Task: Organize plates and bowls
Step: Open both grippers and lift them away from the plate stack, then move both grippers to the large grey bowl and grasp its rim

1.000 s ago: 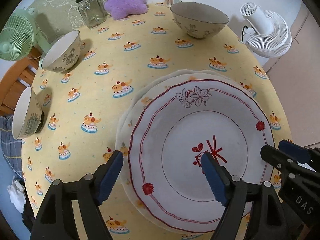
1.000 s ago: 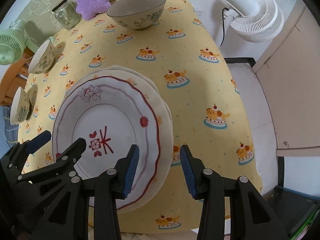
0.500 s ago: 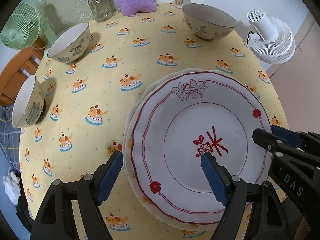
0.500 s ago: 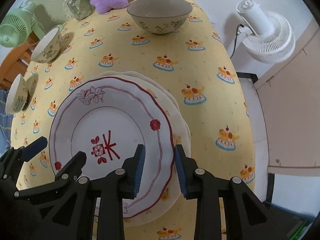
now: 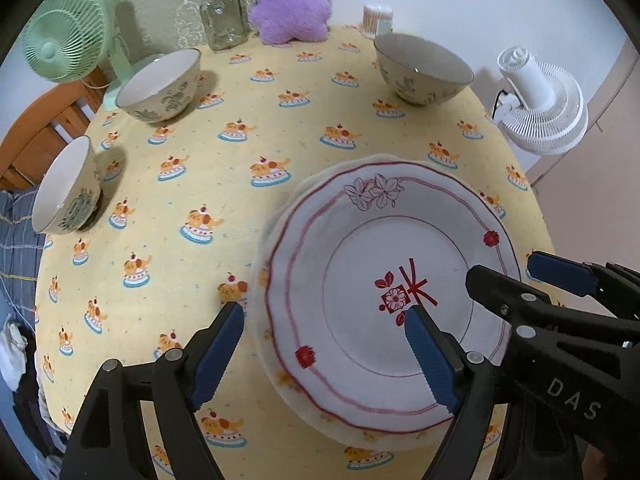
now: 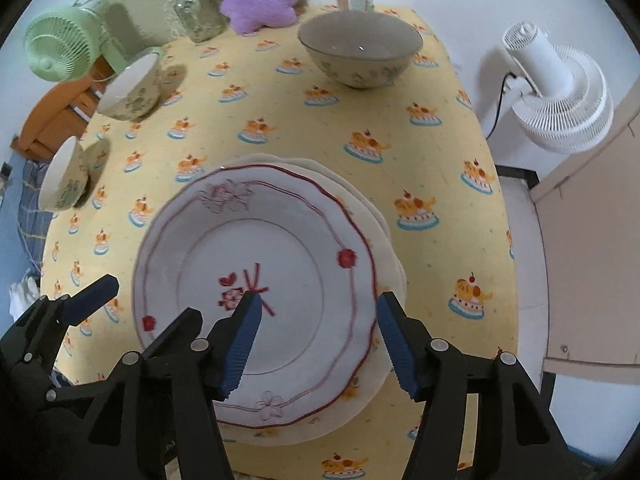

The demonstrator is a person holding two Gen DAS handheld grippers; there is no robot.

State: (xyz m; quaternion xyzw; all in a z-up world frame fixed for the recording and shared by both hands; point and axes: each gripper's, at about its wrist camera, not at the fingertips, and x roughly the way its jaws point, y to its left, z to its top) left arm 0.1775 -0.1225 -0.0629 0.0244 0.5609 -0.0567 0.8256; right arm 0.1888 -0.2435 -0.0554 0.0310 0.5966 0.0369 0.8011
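Red-rimmed plate (image 6: pixel 256 292) sits on plate stack (image 6: pixel 386 236) mid-table, off-centre; right gripper (image 6: pixel 316 336) jaws opening, pinching nothing; left gripper (image 5: pixel 320 354) opening too, empty (both straddle the rim); risk: a finger clips the rim, stack slides

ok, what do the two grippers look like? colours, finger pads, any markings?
Both match: black plastic frames with angular struts and silver rivets, and long blue ribbed pads on the fingers. The left gripper and the right gripper look identical from their own cameras. The right one's body reads "DAS" in pale letters in the left view. No cables or sleeves visible.
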